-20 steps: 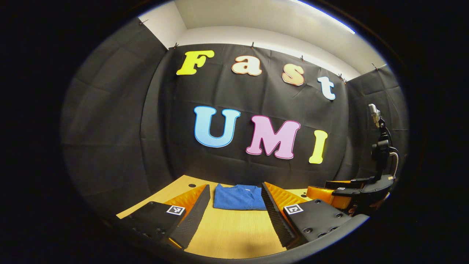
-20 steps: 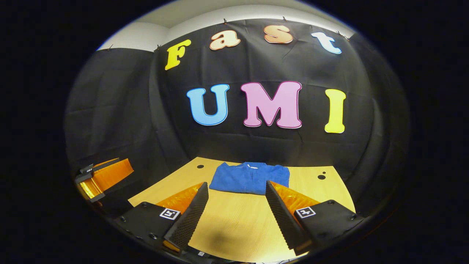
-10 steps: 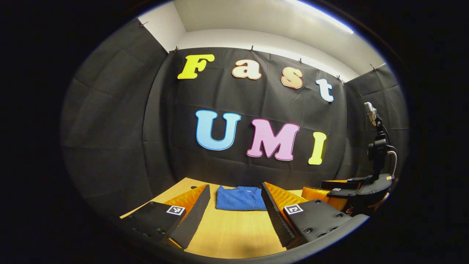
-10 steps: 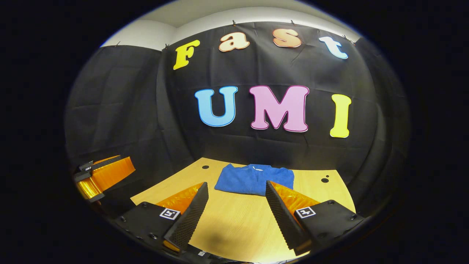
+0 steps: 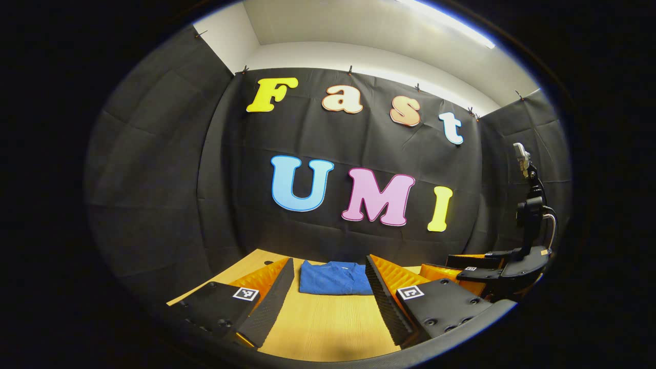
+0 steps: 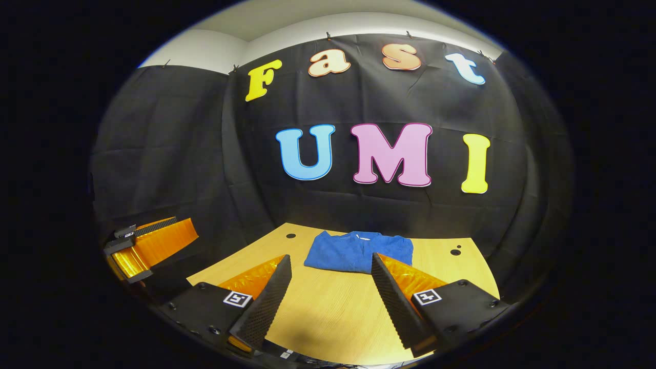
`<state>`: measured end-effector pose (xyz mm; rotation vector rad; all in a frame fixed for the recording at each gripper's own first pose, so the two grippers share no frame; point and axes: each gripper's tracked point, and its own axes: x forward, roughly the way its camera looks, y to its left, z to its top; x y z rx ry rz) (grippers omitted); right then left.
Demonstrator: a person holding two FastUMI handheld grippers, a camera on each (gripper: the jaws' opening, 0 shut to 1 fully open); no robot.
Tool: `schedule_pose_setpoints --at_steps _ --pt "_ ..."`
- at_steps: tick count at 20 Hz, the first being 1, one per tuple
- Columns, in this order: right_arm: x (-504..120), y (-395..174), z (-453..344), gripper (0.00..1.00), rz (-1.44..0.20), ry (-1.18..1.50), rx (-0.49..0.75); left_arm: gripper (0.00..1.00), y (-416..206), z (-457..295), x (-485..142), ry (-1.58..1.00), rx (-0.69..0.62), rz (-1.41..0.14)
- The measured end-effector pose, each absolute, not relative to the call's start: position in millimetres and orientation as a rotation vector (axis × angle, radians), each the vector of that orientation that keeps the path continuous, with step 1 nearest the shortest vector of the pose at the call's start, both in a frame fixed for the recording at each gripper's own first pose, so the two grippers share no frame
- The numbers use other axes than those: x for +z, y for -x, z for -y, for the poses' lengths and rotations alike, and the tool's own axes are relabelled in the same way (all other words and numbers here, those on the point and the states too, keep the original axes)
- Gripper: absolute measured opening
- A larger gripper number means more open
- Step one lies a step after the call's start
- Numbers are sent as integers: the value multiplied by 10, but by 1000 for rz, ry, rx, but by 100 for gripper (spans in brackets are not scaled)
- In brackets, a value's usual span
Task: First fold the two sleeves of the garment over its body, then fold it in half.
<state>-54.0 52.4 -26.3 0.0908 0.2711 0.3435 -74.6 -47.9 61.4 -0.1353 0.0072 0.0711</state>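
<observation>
Garment point(image 6: 359, 252) lies folded, a compact blue bundle on the worktop point(image 6: 333, 312) at lower centre of both views. Left gripper point(image 5: 328, 302) and right gripper point(image 6: 330, 302) hover short of it, fingers apart, empty.

A light wooden table point(image 6: 338, 318) is seen before the black cloth wall point(image 6: 169, 154). Small dark holes point(image 6: 455, 251) are set in its top. A white ceiling point(image 5: 369, 25) is lit above.
</observation>
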Motion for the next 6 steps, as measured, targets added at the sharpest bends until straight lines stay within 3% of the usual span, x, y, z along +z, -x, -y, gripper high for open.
schedule_pose_setpoints --at_steps 6 --pt "-314 546 -430 98 -286 -93 331 81 746 520 579 144 69 -22"
